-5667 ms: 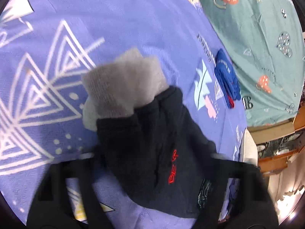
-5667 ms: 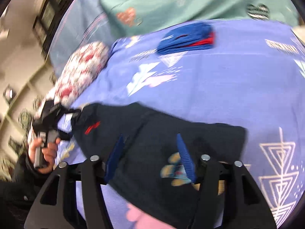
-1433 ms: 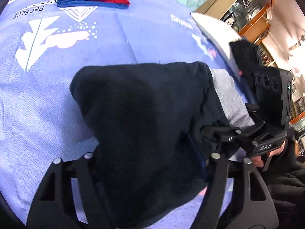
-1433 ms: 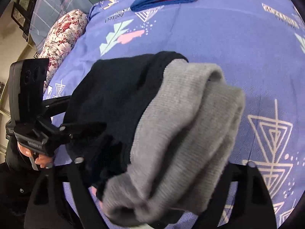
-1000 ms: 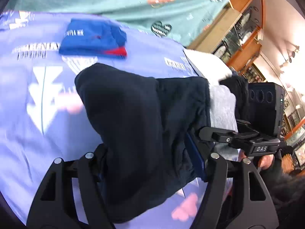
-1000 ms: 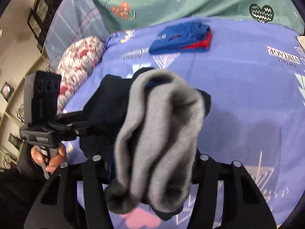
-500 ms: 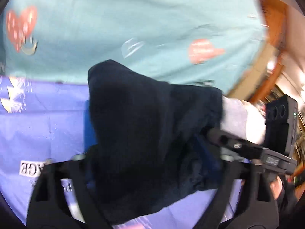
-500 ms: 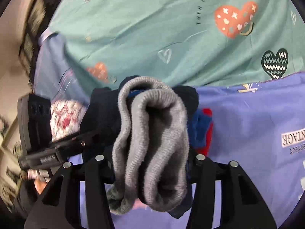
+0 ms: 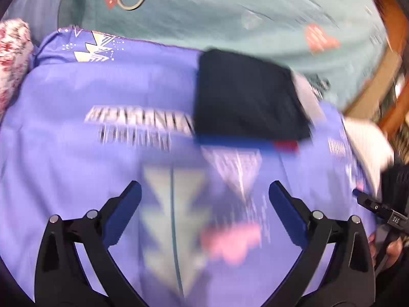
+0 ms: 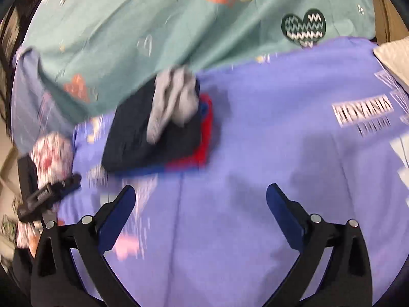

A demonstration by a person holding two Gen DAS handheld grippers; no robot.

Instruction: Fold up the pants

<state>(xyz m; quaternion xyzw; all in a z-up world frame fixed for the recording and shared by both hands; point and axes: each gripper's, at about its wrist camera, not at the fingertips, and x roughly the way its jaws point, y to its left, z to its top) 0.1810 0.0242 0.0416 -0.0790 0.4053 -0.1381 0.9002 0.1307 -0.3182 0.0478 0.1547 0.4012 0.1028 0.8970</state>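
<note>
The folded dark navy pants point(image 9: 245, 97) with grey cuffs point(image 10: 173, 99) lie on top of a folded blue and red garment point(image 10: 202, 133) at the far side of the bed. My left gripper point(image 9: 204, 199) is open and empty, drawn back from the stack over the purple sheet. My right gripper point(image 10: 200, 202) is open and empty too, below and right of the stack. The blue garment's edge point(image 9: 237, 143) shows under the pants in the left wrist view. Both views are blurred by motion.
The purple patterned bedsheet point(image 9: 76, 153) covers the bed. A teal heart-print blanket point(image 10: 153, 20) lies behind the stack. A floral pillow point(image 10: 51, 153) is at the left, a white pillow point(image 9: 368, 140) at the right. Wooden furniture point(image 9: 393, 51) stands beyond.
Both grippers carried the folded pants to the blue garment, let go, opened, and pulled back. The pants now rest on the stack.
</note>
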